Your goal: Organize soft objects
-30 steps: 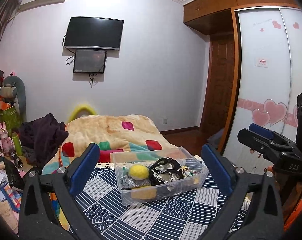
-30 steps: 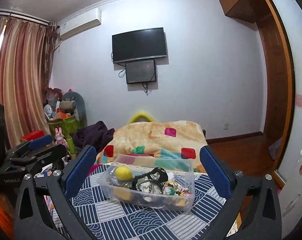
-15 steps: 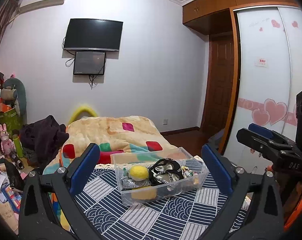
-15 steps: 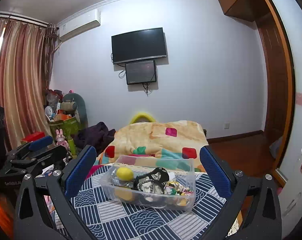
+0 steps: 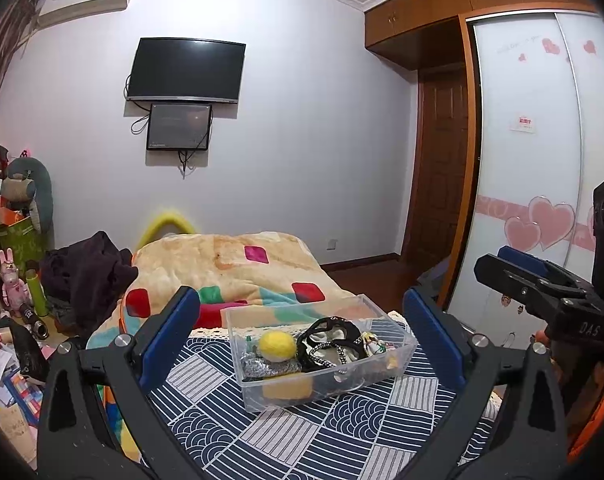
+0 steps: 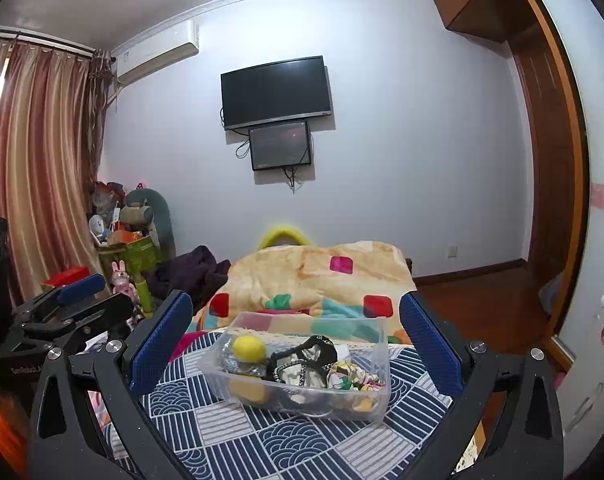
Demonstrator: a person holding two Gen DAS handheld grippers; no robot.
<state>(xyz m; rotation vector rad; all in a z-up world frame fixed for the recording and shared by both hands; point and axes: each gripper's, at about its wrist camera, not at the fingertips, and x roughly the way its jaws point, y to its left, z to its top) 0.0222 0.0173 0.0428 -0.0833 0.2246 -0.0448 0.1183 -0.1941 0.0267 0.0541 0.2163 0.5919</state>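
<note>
A: Change since a second ago? 
B: Almost none. Left tongs and right tongs still wide, empty. 
A: Soft items? 
B: Yellow ball, black strap in clear bin on desk; stage unclear.

— Can you read any writing from where you stand?

— Only little. In the left wrist view, at the right edge of the frame, the right gripper has the white letters "DAS" on its black body.

— Something on the wardrobe door?

— A small white sticker with red characters, at upper right, but too small to read. Above it is faint cursive writing, also not readable.

— And the other gripper?

— In the right wrist view, at lower left, the left gripper carries pale print on its black body; I cannot make it out.
</note>
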